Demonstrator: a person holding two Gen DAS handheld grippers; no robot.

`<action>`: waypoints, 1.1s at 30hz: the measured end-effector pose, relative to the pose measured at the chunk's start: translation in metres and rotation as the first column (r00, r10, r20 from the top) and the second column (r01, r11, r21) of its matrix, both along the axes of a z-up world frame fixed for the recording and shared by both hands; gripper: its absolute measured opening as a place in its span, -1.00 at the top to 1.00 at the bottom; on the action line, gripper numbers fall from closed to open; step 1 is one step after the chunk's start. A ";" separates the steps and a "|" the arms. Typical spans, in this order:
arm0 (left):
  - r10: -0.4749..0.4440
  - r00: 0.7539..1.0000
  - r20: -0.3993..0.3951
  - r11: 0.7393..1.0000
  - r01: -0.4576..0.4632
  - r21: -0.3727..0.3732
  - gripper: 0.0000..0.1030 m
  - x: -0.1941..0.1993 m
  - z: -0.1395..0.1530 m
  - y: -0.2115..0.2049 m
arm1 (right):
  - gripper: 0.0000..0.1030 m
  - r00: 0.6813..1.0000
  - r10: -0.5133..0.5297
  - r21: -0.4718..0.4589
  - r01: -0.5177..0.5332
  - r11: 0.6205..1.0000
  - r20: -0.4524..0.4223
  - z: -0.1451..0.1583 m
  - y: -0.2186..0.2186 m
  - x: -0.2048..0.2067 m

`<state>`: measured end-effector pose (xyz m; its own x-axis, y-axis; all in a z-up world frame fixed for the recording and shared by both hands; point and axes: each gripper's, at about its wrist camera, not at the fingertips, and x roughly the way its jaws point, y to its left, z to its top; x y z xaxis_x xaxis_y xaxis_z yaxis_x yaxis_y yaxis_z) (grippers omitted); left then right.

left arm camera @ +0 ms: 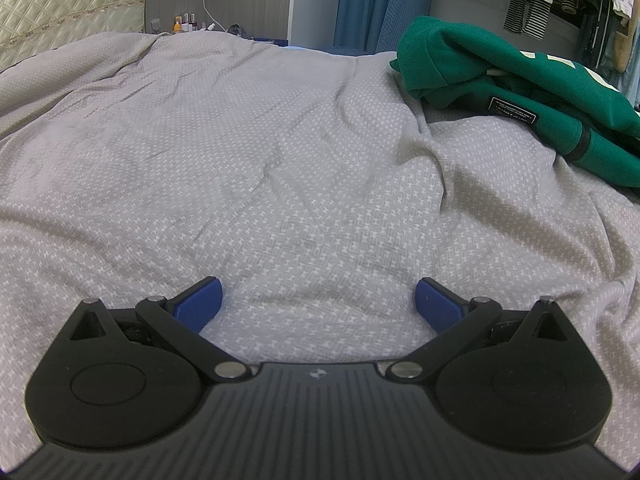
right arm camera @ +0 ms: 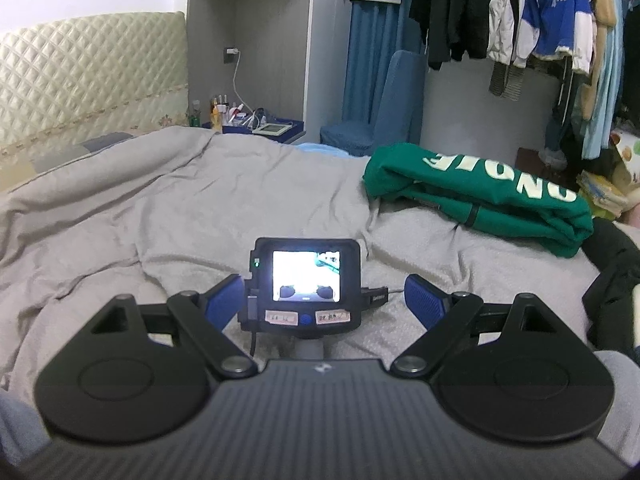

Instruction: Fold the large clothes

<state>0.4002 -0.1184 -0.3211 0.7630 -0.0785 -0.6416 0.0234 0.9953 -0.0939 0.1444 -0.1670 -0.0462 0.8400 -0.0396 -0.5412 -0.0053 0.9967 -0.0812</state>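
A green hooded sweatshirt [left arm camera: 516, 92] with white lettering lies folded in a bundle at the far right of the grey bedspread [left arm camera: 240, 160]; the right wrist view shows the sweatshirt [right arm camera: 480, 196] at the right too. My left gripper [left arm camera: 318, 304] hovers low over bare bedspread, jaws wide open, nothing between its blue pads [left arm camera: 200, 304]. My right gripper [right arm camera: 324, 300] is also open and holds nothing. Through its gap I see the back of the other gripper's camera [right arm camera: 306, 284], its small screen lit. Both grippers are well short of the sweatshirt.
A quilted cream headboard [right arm camera: 92, 80] stands at the far left, with a bedside table of small bottles [right arm camera: 224, 114] behind the bed. A blue chair [right arm camera: 376, 116] and a rack of hanging clothes [right arm camera: 520, 20] stand beyond the bed on the right. A dark garment [right arm camera: 616, 276] lies at the right edge.
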 end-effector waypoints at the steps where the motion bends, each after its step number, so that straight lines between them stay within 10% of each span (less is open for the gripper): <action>1: 0.000 1.000 0.000 1.000 0.000 0.000 -1.00 0.000 0.000 0.000 | -0.72 1.000 0.003 0.010 -0.003 1.000 -0.005 -0.001 -0.001 0.001; 33: 0.014 1.000 -0.004 1.000 -0.014 0.005 -1.00 0.005 0.000 -0.004 | -0.72 0.980 -0.199 0.131 0.198 0.971 -0.010 0.006 -0.142 0.023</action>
<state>0.4047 -0.1222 -0.3209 0.7611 -0.0645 -0.6454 0.0088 0.9960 -0.0892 0.1671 -0.3086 -0.0402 0.8243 -0.1348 -0.5499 0.1938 0.9797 0.0504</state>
